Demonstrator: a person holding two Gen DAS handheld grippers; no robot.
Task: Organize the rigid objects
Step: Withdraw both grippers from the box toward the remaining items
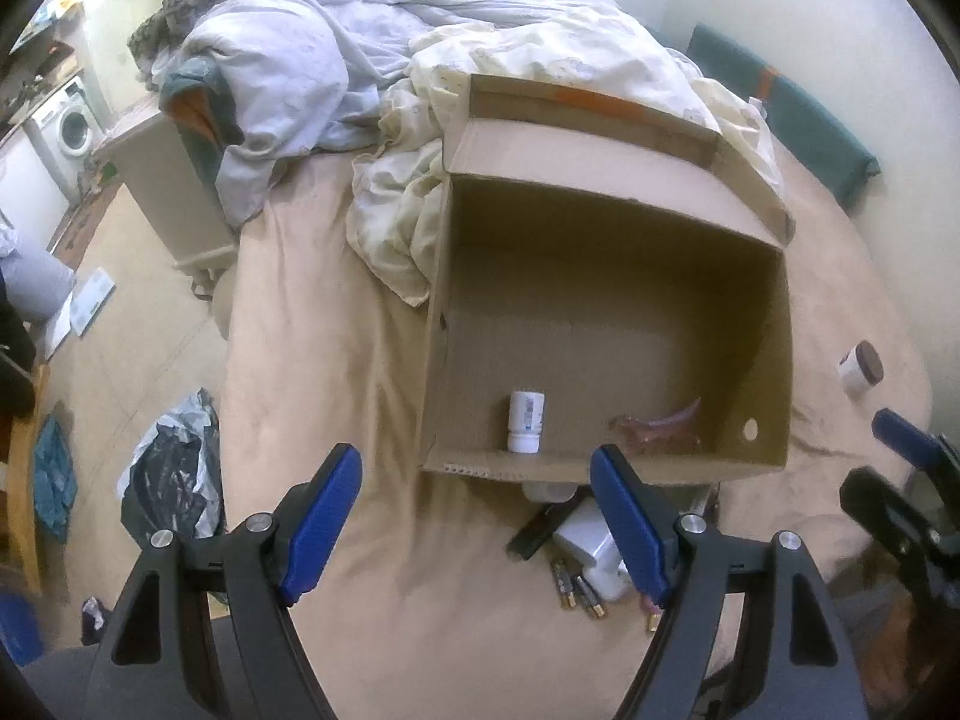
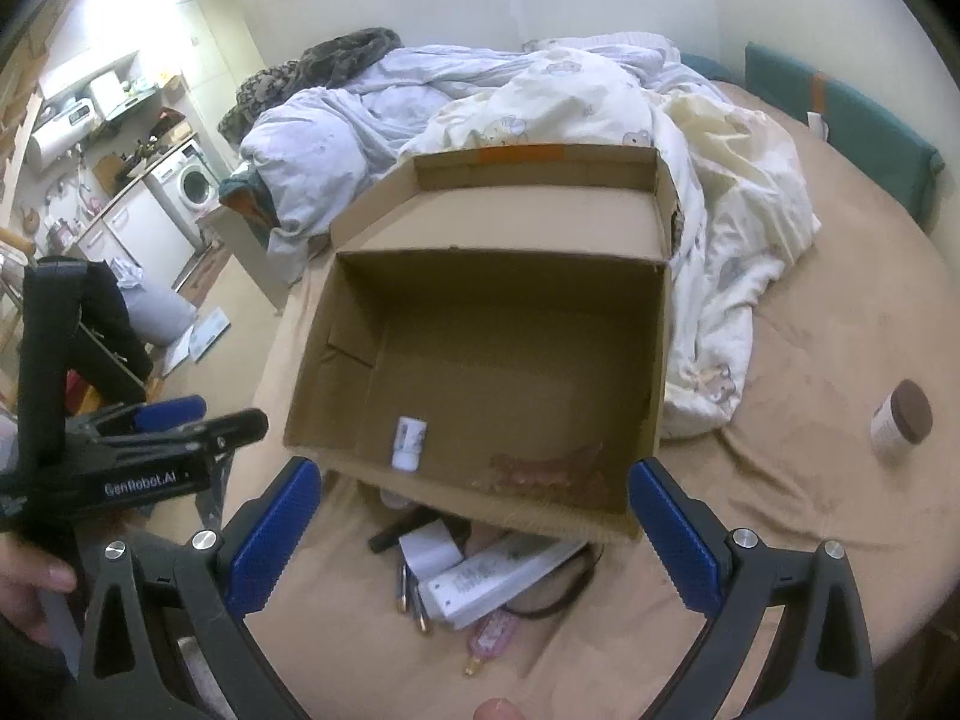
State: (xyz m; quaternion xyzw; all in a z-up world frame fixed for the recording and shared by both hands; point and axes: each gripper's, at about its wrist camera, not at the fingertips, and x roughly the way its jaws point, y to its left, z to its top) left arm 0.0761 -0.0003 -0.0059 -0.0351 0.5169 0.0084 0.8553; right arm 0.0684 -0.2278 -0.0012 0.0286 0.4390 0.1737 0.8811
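Batteries (image 1: 577,589) and a white charger block (image 1: 591,546) lie on the bed just before the cardboard box (image 1: 606,324), so with both tongs, left tongs (image 1: 477,525) and right tongs (image 2: 474,531), spread empty, pinch the stiff, probably light block across its flat sides.

The black left gripper with blue-padded fingers (image 1: 477,525) has its jaws spread wide, gripping nothing. The matching black-and-blue right gripper (image 2: 474,531) likewise gapes, its 2 fingers well apart. A bare hand (image 2: 27,594) grasps the left handle.
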